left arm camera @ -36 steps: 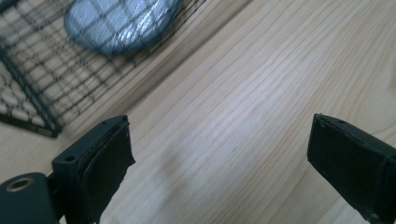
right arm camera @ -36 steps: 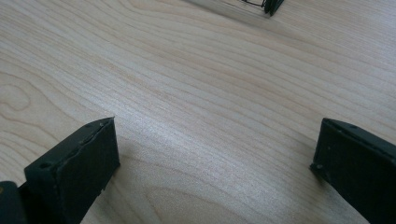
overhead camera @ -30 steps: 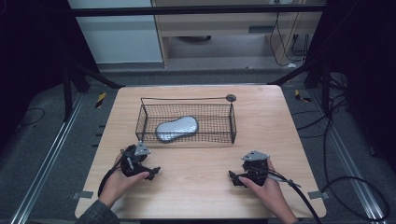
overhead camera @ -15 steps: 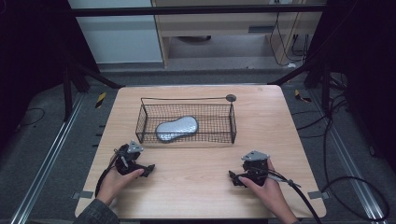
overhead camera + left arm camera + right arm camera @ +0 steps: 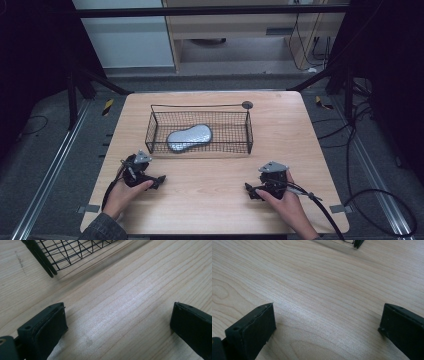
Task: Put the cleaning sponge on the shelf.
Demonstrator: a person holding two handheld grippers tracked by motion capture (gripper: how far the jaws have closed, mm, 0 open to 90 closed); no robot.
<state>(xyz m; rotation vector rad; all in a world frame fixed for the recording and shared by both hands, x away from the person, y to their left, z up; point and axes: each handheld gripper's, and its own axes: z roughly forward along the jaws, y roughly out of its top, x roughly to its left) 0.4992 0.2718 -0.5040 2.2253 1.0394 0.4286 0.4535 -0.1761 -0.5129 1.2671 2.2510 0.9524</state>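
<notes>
the left gripper (image 5: 159, 179) sits low on the near left of the wooden table (image 5: 210, 200), its jaws spread wide with nothing but bare wood grain between them in the left gripper view, and the person's left hand (image 5: 125, 192) wrapped round its body. the right gripper (image 5: 248, 189) mirrors it on the near right, jaws just as wide apart and empty, held by the right hand (image 5: 285, 200) with the cable (image 5: 325, 212) trailing off toward the table's edge. both look parked at rest on the near side, i'd guess so each has a clear run forward. beyond them, toward the far middle of the table, stands a black wire basket (image 5: 248, 131), long side facing the person, a corner of it (image 5: 51, 272) showing at the top of the left gripper view. inside it, left of centre, lies a silvery-grey oblong thing (image 5: 189, 137), flat on the mesh floor; what it is i can't make out. its long axis runs roughly along the basket's length but slants, the right end a little farther from the person, the left end nearer the front wall. it is closer to the left gripper, and well apart from both.
</notes>
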